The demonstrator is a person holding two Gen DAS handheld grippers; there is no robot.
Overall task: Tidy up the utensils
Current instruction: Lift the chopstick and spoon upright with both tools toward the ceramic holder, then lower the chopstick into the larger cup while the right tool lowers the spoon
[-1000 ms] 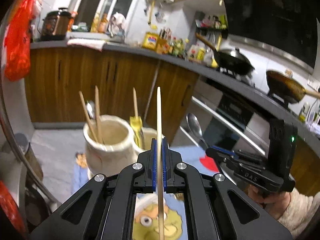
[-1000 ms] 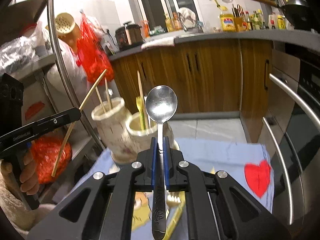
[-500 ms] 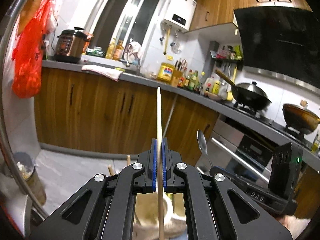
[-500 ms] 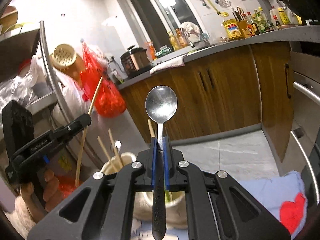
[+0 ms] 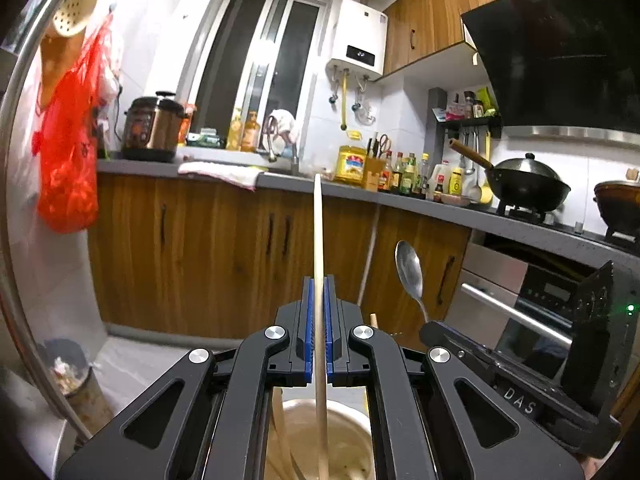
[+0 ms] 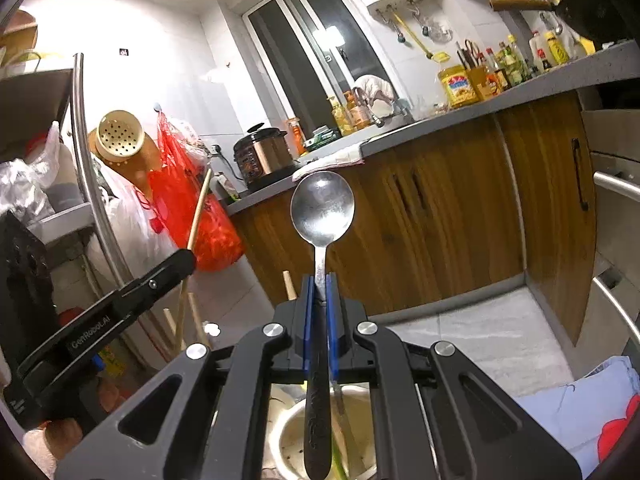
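Hand-held gripper (image 6: 319, 292): spoon (image 6: 322, 210) upright, bowl up

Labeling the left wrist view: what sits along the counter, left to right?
Red bag hanging at the wall → pressure cooker → white cloth → yellow oil jug → sauce bottles → black wok → brown pot.

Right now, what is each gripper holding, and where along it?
The left gripper clamps a wooden chopstick partway along its shaft. The right gripper clamps a metal spoon on the handle just below the bowl.
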